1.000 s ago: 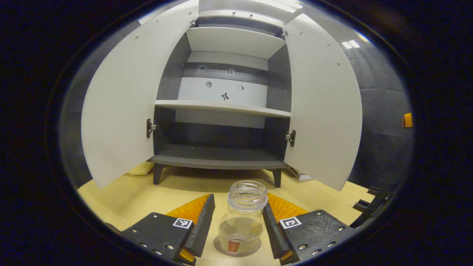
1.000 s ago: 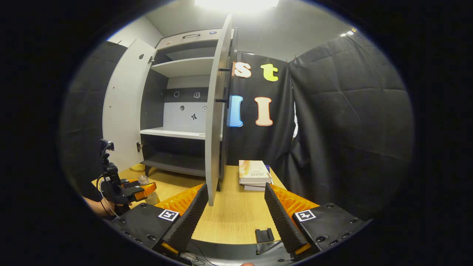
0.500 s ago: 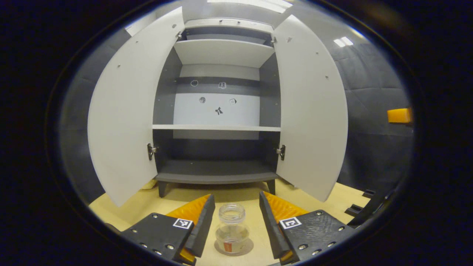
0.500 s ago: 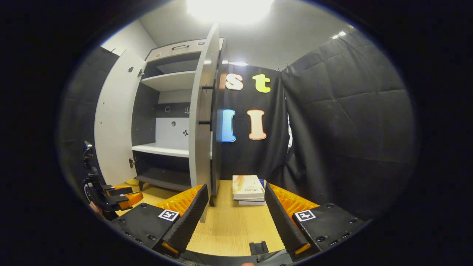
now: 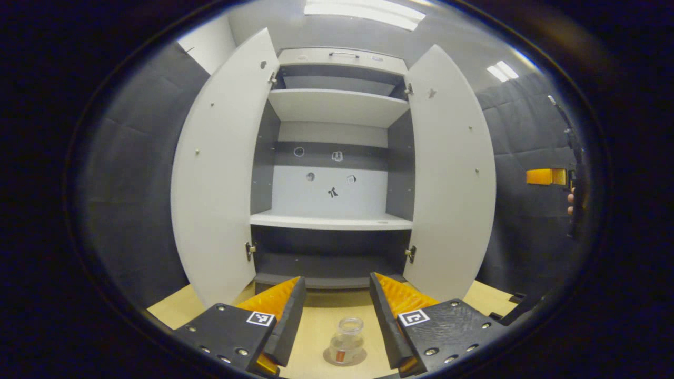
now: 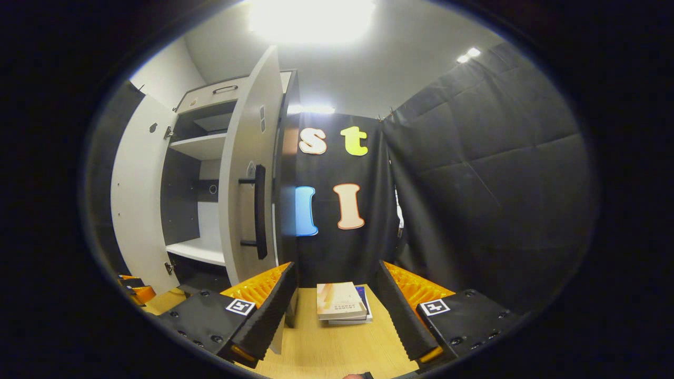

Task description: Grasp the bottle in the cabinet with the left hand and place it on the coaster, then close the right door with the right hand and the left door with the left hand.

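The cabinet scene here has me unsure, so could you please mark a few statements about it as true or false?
1. The bottle stands upright on the coaster. True.
2. The left gripper is shut on the bottle. False: its fingers are spread open and apart from the bottle.
3. Both cabinet doors are closed. False: the left door and the right door both stand open.
4. A stack of books lies on the table ahead of the right gripper. True.
5. The right gripper grips the door handle. False: it is open, holding nothing.
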The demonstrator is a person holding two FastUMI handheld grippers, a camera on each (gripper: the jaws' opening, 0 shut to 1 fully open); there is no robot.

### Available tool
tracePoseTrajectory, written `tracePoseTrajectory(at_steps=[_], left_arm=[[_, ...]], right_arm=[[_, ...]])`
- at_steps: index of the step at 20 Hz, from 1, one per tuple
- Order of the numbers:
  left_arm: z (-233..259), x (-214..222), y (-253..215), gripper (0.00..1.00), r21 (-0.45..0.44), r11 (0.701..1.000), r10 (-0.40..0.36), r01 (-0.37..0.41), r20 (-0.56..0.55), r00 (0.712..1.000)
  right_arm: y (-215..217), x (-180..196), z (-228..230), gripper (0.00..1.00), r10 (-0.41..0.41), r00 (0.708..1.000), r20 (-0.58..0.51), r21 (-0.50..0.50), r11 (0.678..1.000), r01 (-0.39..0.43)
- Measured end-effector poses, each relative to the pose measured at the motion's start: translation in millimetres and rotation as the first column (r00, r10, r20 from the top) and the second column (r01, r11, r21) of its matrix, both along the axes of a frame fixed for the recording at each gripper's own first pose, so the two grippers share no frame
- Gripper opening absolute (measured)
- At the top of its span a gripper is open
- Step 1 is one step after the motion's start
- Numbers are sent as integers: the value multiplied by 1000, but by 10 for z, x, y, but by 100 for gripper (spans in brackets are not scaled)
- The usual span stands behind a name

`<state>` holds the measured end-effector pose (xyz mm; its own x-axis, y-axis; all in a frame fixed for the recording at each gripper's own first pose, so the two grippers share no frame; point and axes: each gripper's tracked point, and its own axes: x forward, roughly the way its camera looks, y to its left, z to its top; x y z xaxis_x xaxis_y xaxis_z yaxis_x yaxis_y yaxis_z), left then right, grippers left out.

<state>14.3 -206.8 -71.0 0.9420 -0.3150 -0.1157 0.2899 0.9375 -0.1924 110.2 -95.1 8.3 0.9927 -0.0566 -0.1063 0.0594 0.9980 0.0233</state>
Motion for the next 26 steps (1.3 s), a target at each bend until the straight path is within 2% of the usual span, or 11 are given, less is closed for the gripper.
tracePoseTrajectory(at_steps=[3,9,11,14,17,18,22,23,25,26], left_arm=[[223,43,484,69,-1,997,80,-80,13,997],[463,162,1423,69,18,976,216,-217,57,975],[490,44,1724,69,16,965,258,-260,68,964],[442,94,2095,70,37,949,309,-313,72,948],[414,160,2394,69,61,936,341,-345,75,937],[410,183,2482,69,63,935,345,-350,76,936],[329,270,2758,69,80,927,361,-366,67,930],[331,297,2790,69,78,928,361,-366,69,930],[313,342,2833,70,74,932,350,-354,68,934],[305,390,2844,70,72,934,345,-350,68,936]], right_arm=[[-54,199,233,98,-55,998,40,-7,998,55],[37,526,367,96,-143,988,56,-6,990,143],[115,596,375,96,-157,986,54,-13,987,158],[272,677,341,96,-157,987,34,-19,987,157],[359,701,315,96,-174,985,16,-31,984,175],[362,717,320,92,-186,982,17,-35,982,186],[442,701,291,92,-181,983,-1,2,983,181],[463,689,298,95,-185,983,2,-2,983,185],[510,664,312,92,-195,981,6,-23,981,195],[555,658,322,95,-193,981,5,-30,981,194]])
